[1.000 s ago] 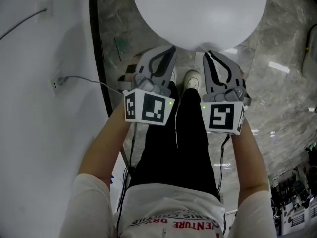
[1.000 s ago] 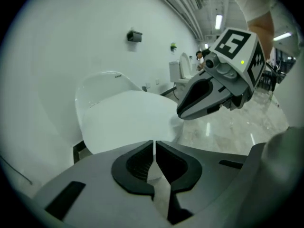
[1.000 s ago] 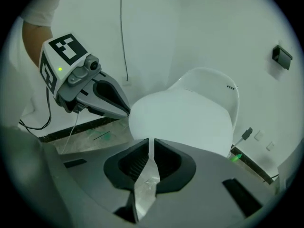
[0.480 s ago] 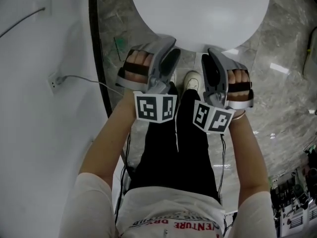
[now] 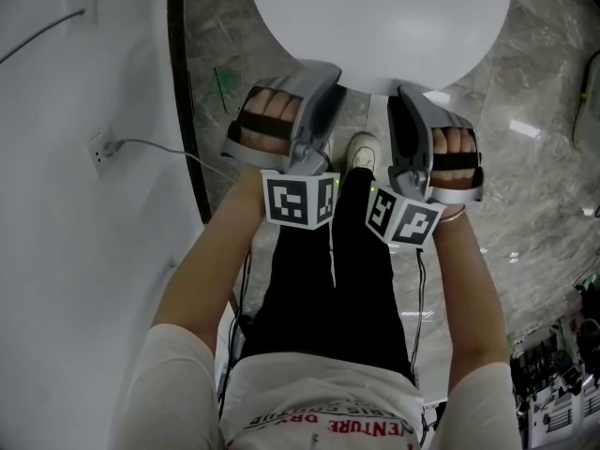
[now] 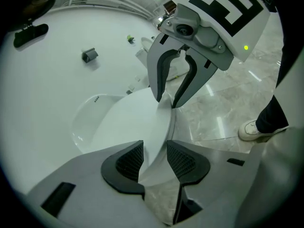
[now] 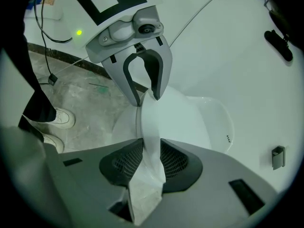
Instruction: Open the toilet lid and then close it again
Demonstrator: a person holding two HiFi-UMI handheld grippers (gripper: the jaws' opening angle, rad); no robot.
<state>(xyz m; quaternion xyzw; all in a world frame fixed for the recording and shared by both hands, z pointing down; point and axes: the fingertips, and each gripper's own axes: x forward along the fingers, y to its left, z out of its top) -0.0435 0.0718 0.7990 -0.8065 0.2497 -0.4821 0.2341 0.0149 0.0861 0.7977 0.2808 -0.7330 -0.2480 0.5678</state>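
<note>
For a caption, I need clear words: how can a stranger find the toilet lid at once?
In the head view, find the grey marble floor. At the top edge sits the toilet lid, a large smooth white oval. The floor is veined and the white wall at left is flat; only the lid is rounded.

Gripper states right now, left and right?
Left gripper: tongs closing around the front rim of the white oval toilet lid, not yet pressing.
Right gripper: shut on the same lid's rim.
</note>
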